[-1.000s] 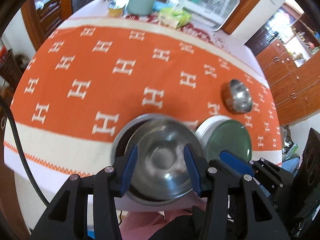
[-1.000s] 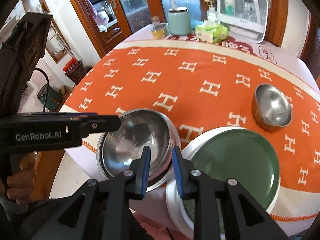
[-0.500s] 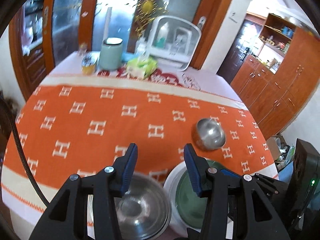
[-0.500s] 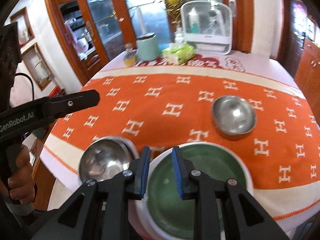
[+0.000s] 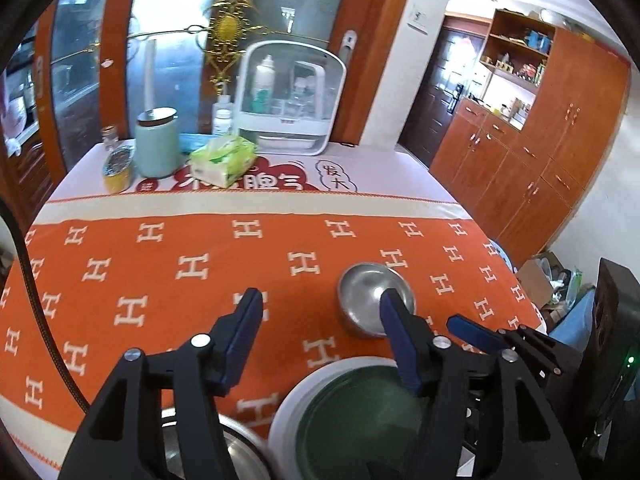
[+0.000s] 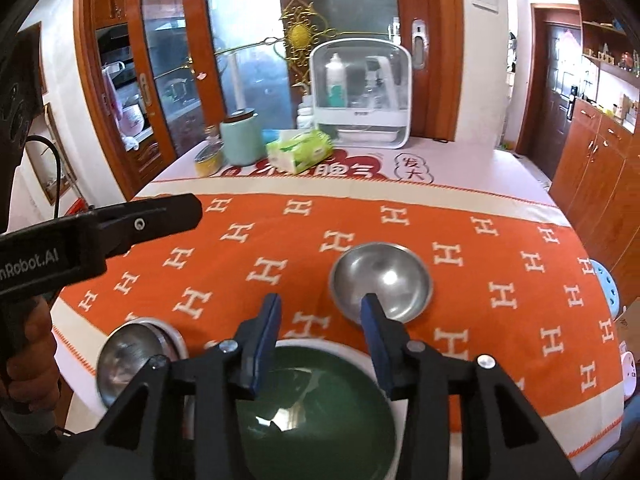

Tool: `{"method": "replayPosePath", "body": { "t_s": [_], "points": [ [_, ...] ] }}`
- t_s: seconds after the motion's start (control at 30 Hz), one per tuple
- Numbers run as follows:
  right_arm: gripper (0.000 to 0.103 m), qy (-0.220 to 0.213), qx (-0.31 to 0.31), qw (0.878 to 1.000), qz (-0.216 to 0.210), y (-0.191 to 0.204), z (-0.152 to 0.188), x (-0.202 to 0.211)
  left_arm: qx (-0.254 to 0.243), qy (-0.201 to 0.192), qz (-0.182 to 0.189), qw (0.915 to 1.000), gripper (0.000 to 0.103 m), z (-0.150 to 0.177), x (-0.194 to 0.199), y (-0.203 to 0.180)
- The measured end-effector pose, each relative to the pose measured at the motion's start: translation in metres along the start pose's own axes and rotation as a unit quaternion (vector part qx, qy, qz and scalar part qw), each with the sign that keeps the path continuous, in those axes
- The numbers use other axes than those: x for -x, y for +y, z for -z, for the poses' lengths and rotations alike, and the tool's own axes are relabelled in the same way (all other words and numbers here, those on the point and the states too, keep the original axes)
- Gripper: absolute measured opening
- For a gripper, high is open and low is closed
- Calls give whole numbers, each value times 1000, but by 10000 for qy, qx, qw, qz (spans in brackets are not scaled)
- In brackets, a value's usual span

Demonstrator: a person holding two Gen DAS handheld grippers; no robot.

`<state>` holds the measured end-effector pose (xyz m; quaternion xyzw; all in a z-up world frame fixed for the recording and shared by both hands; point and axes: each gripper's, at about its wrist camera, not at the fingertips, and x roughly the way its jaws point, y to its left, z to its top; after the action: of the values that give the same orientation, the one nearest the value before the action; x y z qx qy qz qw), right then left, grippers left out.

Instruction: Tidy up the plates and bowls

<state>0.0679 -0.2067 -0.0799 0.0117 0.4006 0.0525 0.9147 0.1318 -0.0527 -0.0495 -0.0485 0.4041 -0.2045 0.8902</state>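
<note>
A small steel bowl [image 5: 370,300] [image 6: 380,280] stands alone on the orange cloth. A green plate [image 5: 360,412] [image 6: 320,408] lies in a white plate [image 5: 292,408] at the near table edge. A larger steel bowl [image 6: 128,356] [image 5: 236,452] sits nested in another to the plate's left. My left gripper [image 5: 320,304] is open and empty, raised above the near edge. My right gripper [image 6: 320,308] is open and empty above the green plate, just short of the small bowl.
At the far end of the table stand a mint canister [image 5: 156,144], a tissue pack [image 5: 222,160], a yellow tin [image 5: 118,168] and a white storage box [image 5: 292,100]. Wooden cabinets [image 5: 540,140] stand to the right. The left gripper's body [image 6: 80,240] crosses the right wrist view.
Both grippers have lifted and tilted up from over the nested bowls. The right gripper's jaws have opened wider. The left gripper has moved off the large bowl, now low in its view.
</note>
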Motion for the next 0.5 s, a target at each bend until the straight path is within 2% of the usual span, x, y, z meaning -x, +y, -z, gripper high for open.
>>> {"method": "replayPosePath", "body": {
  "t_s": [0.17,0.37,0.5],
  "points": [
    [55,-106,-105,9998,157,-23,-4,-13,-205,263,-30,9994,63,-9,-31,-17],
    [56,-199,-275,9991,260,-47,-3,-34,-413,643,-72,9971,66,-12,-68,-28],
    [56,-64,-375,9989,264,-57,1,-51,-355,893,-71,9953,66,-12,-92,-26]
  ]
}}
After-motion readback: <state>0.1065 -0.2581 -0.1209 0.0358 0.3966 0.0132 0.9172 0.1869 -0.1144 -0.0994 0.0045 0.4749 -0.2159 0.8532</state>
